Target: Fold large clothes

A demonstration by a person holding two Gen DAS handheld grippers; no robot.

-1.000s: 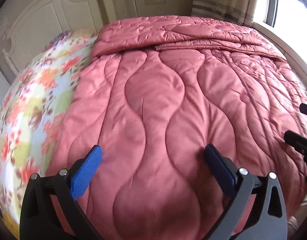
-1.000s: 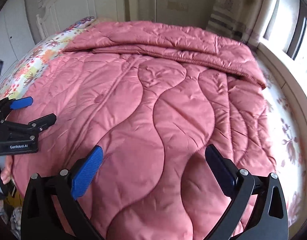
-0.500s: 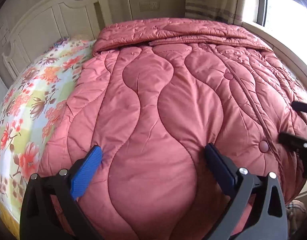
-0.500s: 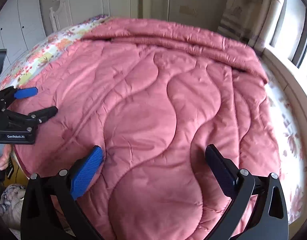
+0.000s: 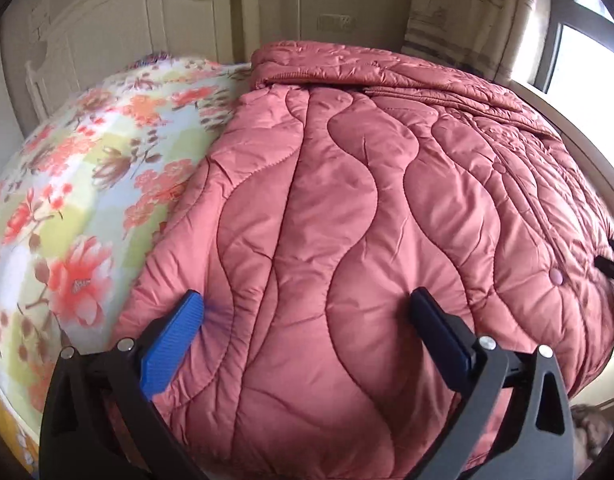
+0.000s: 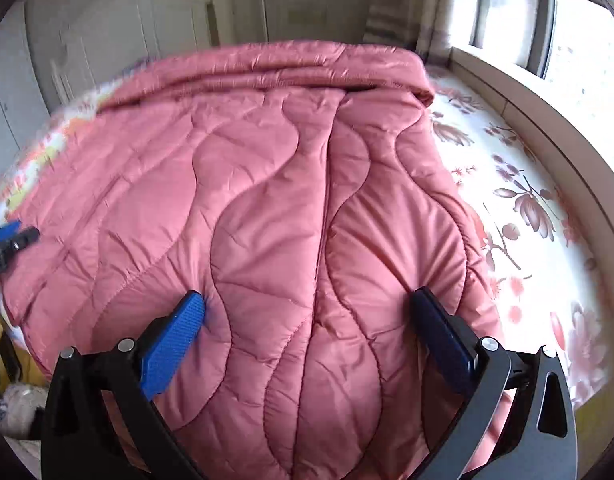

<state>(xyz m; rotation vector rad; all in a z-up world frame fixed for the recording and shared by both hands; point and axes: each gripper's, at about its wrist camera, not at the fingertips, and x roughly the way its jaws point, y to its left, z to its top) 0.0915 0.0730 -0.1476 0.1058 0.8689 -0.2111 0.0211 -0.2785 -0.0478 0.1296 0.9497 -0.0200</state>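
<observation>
Both tongs are spread wide, the left tongs (image 5: 307,312) and right tongs (image 6: 307,312) pressing their fingers into the near edge of the pink quilt (image 5: 367,208) on the bed. Best to pinch both near corners evenly, gathering every layer, before lifting toward the far fold.

bed with floral-print sheet (image 5: 67,184), pink wavy-quilted padded garment (image 5: 347,220) spread directly on it ahead of both grippers
</observation>
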